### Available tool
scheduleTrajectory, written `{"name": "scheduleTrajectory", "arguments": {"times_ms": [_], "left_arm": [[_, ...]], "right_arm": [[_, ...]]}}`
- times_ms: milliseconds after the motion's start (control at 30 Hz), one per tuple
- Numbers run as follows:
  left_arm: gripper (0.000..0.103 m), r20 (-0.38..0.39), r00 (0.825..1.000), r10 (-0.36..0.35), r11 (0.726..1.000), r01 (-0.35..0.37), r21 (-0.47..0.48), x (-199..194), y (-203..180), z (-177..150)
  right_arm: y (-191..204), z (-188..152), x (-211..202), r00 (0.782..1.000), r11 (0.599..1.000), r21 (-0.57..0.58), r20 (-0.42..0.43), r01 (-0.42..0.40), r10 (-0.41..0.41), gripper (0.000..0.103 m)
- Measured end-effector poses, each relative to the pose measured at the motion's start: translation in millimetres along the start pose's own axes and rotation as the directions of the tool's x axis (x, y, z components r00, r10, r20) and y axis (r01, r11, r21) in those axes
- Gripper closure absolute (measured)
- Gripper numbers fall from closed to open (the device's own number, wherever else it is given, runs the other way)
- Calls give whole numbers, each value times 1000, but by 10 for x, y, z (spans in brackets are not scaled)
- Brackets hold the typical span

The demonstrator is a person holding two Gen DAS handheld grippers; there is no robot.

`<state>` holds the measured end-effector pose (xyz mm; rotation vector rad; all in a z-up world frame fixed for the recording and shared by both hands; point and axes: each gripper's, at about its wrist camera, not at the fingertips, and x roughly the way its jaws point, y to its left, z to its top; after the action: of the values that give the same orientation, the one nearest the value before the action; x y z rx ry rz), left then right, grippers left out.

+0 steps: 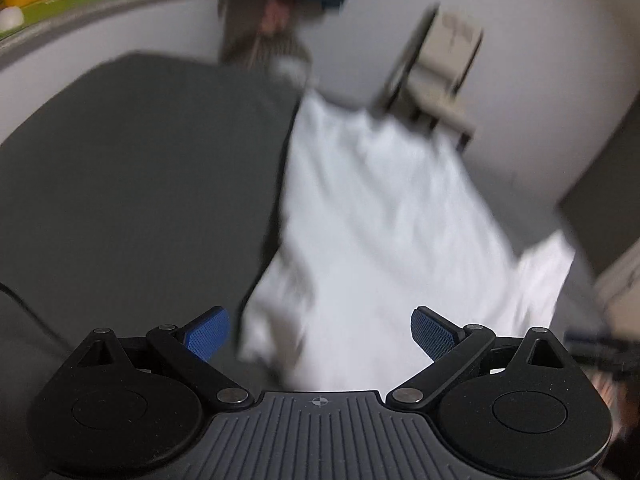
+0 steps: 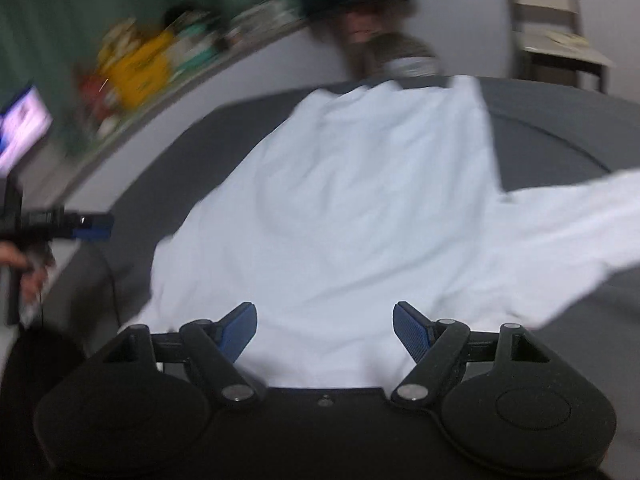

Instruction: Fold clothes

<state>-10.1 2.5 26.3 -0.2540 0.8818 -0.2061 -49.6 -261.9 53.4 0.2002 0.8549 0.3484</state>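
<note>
A white shirt (image 2: pixel 360 208) lies spread on a dark grey table (image 2: pixel 560 128), one sleeve (image 2: pixel 580 216) reaching to the right. In the left wrist view the white shirt (image 1: pixel 380 220) runs from the far middle toward the near right over the grey table (image 1: pixel 140 180). My left gripper (image 1: pixel 320 334) hovers open above the shirt's near end, blue pads wide apart. My right gripper (image 2: pixel 325 330) is open too, over the shirt's near edge. The left gripper (image 2: pixel 86 226) also shows at the left of the right wrist view, held by a hand (image 2: pixel 24 268). Both views are motion blurred.
A second person (image 2: pixel 360 8) in dark clothes stands at the table's far side. A beige chair (image 1: pixel 436 72) stands beyond the table. A shelf with yellow and coloured items (image 2: pixel 140 68) runs along the far wall, and a lit screen (image 2: pixel 22 128) sits at the left.
</note>
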Motion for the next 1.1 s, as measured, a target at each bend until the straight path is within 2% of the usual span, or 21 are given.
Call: {"name": "scheduleTrajectory", "arguments": {"times_ms": [33, 100, 133, 167, 233, 300, 333, 367, 400, 433, 500, 533, 600, 667, 733, 800, 867, 900, 933, 1000, 1100], "left_arm": [[5, -47, 999, 12, 1000, -12, 18, -9, -10, -48], [5, -171, 984, -48, 998, 53, 26, 45, -43, -174], [5, -204, 977, -66, 997, 72, 26, 71, -78, -235], [5, -223, 973, -54, 995, 71, 70, 107, -165, -298], [5, -259, 965, -28, 985, 71, 159, 178, -344, -423], [5, -294, 954, 60, 947, 38, 318, 310, -660, -539], [5, -312, 945, 101, 921, 30, 389, 359, -750, -604], [13, -327, 934, 141, 890, 25, 456, 409, -838, -668], [33, -364, 920, 145, 879, 50, 475, 477, -880, -703], [43, -400, 904, 150, 867, 74, 492, 544, -921, -737], [57, -428, 886, 178, 855, 75, 513, 634, -949, -781], [62, -424, 885, 194, 852, 63, 521, 647, -955, -776], [81, -404, 894, 193, 857, 46, 513, 606, -954, -726], [87, -350, 910, 223, 840, 3, 543, 504, -951, -675], [88, -234, 918, 320, 785, -118, 608, 351, -924, -574], [88, -107, 906, 409, 717, -247, 651, 172, -880, -459], [88, 29, 873, 487, 638, -378, 670, -30, -822, -331], [88, 84, 845, 528, 591, -437, 678, -89, -795, -272], [88, 139, 812, 566, 540, -493, 682, -147, -766, -213], [88, 225, 736, 639, 425, -581, 695, -194, -650, -103], [88, 191, 741, 643, 498, -595, 631, -248, -425, 130]], "right_arm": [[18, -56, 35, 999, 1000, -6, -27, -28, 28, 29], [25, -132, 111, 990, 994, -2, -95, -108, 107, 29], [37, -159, 117, 985, 992, -21, -119, -127, 123, 29], [71, -173, 115, 984, 989, -67, -137, -128, 118, 29], [210, -158, 87, 990, 969, -237, -136, -73, 41, 29], [346, -106, 111, 995, 934, -356, -91, -1, -34, 29], [387, -70, 159, 996, 930, -367, -80, 16, -49, 29], [425, -59, 177, 996, 927, -375, -74, 20, -51, 30], [462, -86, 151, 997, 925, -380, -75, 2, -34, 30], [498, -112, 124, 997, 923, -385, -77, -15, -16, 30], [570, -165, 70, 997, 918, -394, -80, -49, 19, 30], [606, -192, 43, 996, 915, -399, -82, -66, 36, 30], [682, -253, -8, 995, 901, -423, -82, -93, 64, 30], [742, -339, -86, 995, 867, -488, -69, -100, 76, 29], [764, -390, -85, 997, 846, -528, -54, -74, 54, 28], [773, -427, -41, 999, 828, -560, -36, -33, 16, 27], [758, -472, 63, 1000, 814, -580, -4, 11, -17, 27], [753, -494, 132, 999, 811, -584, -4, 25, -34, 27], [752, -506, 178, 999, 814, -580, -20, 25, -45, 27], [751, -532, 271, 996, 820, -571, -53, 26, -69, 28], [775, -565, 251, 994, 832, -554, -97, -21, -39, 27]]}}
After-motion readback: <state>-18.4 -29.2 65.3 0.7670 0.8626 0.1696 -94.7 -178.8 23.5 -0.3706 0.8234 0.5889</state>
